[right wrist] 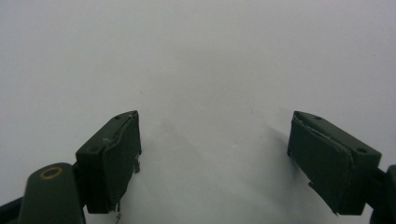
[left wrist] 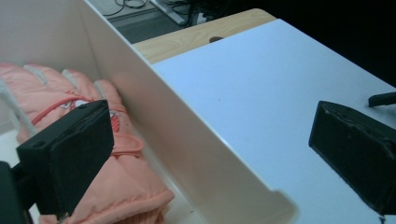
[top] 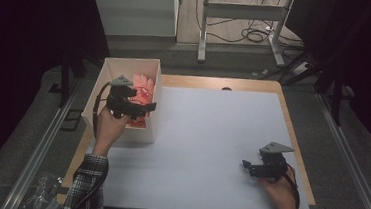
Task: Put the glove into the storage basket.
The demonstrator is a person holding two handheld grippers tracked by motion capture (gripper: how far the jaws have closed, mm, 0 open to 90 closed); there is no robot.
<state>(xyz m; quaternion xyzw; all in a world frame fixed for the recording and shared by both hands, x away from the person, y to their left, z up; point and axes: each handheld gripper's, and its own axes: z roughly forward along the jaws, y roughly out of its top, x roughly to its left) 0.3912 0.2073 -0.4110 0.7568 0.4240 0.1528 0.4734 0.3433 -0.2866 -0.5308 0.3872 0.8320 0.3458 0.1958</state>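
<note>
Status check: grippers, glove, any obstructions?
Left hand-held gripper open, straddling white box wall. Peach padded glove lies inside box, ungrasped. Right hand-held gripper open, empty, over white tabletop.

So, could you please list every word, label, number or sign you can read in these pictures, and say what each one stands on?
There is no readable text.
The pink glove in the white box has a small red and white patch, too blurred to tell whether it carries letters.
The left tool, right tool and the table show no words or numbers.
</note>
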